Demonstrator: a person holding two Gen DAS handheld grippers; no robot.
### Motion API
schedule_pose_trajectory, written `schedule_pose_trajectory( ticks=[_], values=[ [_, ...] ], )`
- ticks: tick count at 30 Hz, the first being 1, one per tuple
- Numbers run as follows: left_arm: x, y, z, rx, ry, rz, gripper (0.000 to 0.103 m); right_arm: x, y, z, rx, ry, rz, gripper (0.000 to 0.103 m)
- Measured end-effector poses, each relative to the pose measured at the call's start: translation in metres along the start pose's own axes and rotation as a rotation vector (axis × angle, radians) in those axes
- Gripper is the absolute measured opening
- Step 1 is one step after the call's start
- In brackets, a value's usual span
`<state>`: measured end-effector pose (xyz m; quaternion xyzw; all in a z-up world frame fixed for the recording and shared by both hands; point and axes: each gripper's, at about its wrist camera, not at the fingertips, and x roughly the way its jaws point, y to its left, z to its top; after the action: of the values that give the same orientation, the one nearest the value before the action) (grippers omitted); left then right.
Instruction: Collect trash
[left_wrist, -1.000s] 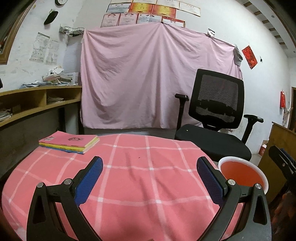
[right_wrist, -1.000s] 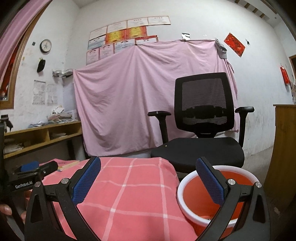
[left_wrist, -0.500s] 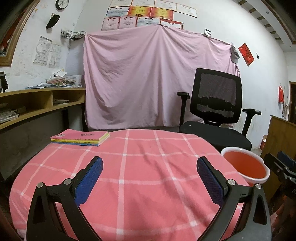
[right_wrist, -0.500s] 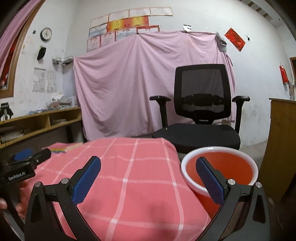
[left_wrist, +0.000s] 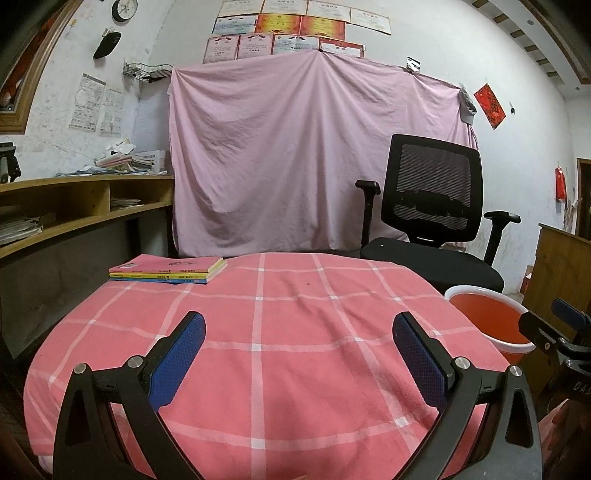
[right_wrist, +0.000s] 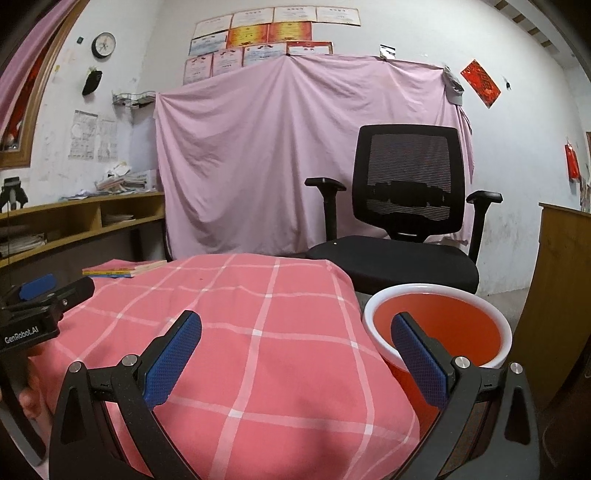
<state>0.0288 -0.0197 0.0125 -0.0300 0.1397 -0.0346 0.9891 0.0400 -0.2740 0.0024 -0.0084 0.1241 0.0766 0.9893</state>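
An orange bin with a white rim (right_wrist: 439, 328) stands beside the table's right edge; it also shows in the left wrist view (left_wrist: 487, 317). The table has a pink checked cloth (left_wrist: 280, 332). I see no trash on it. My left gripper (left_wrist: 295, 354) is open and empty above the table's near part. My right gripper (right_wrist: 295, 354) is open and empty, over the table's right edge with its right finger in front of the bin. Each gripper shows at the edge of the other's view.
A stack of books (left_wrist: 168, 268) lies at the table's far left. A black office chair (left_wrist: 432, 229) stands behind the table and bin. A wooden shelf (left_wrist: 74, 206) runs along the left wall. A wooden cabinet (right_wrist: 557, 280) stands at the right.
Both grippers have drawn back and levelled out, so the table and bin sit lower and farther in view. Both stay open and empty.
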Motion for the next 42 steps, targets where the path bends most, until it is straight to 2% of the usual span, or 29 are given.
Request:
schedule_pose_trajectory(
  ticks=[42],
  values=[
    [-0.0039,-0.0011,-0.0040,0.004,-0.008,0.010,0.099,0.0002,-0.0015,0.0002,0.017,-0.002,-0.002,0.103]
  ],
)
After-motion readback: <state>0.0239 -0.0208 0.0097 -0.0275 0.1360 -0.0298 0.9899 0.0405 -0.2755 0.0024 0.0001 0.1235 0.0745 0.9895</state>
